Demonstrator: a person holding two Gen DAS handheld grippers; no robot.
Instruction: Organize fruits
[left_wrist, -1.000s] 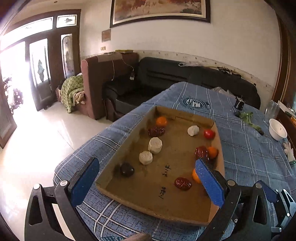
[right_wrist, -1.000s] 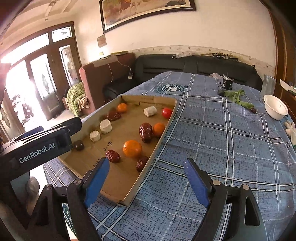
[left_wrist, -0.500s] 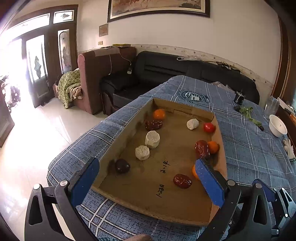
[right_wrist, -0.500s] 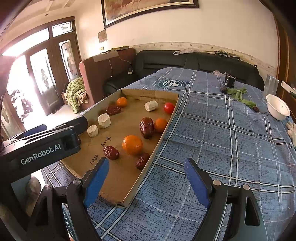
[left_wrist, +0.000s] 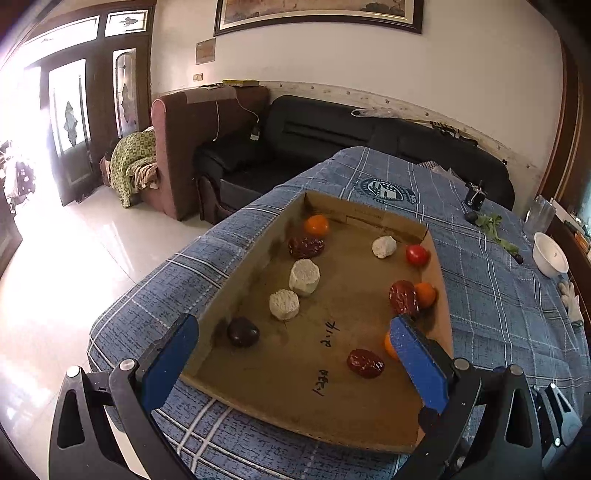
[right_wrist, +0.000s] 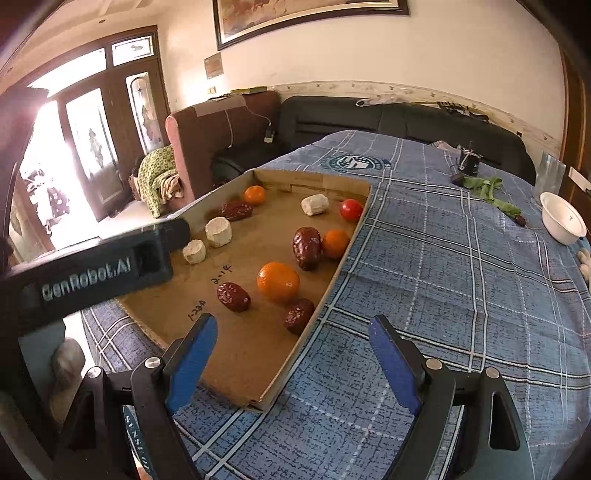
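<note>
While empty, both grippers wide.

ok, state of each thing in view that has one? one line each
left gripper: open, empty
right gripper: open, empty
cardboard tray: open-topped, flat on the tablecloth, fruits loose inside
white bowl: upright; contents not visible
door: cannot tell, glare

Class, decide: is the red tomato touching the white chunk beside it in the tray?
Apart. The right wrist view shows bare cardboard between the red tomato and the white chunk.
</note>
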